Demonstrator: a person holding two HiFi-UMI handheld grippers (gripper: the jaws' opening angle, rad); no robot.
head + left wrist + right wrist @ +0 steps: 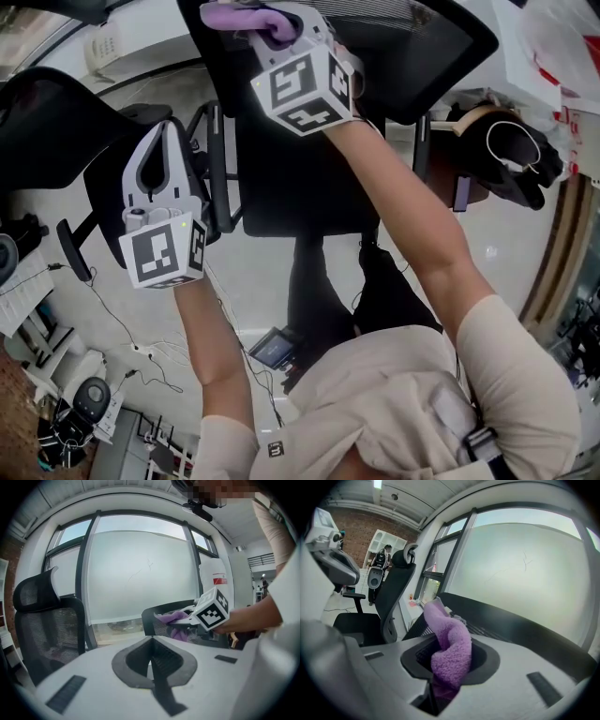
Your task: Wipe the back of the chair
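The black mesh chair back (412, 56) stands at the top of the head view. My right gripper (267, 14) is up at its top edge, shut on a purple cloth (246, 15). In the right gripper view the cloth (450, 644) bulges out between the jaws, just in front of the chair back's upper rim (511, 625). My left gripper (160, 129) hangs lower and to the left, apart from the chair, its jaws shut on nothing. The left gripper view shows the right gripper (187, 618) with the cloth (173, 619) on the chair back (157, 620).
A second black mesh chair (47, 122) stands close on the left, beside my left gripper. A dark bag (511, 155) lies on a surface at the right. Cables (150, 356) trail over the floor below. A large frosted window (140, 573) is behind the chairs.
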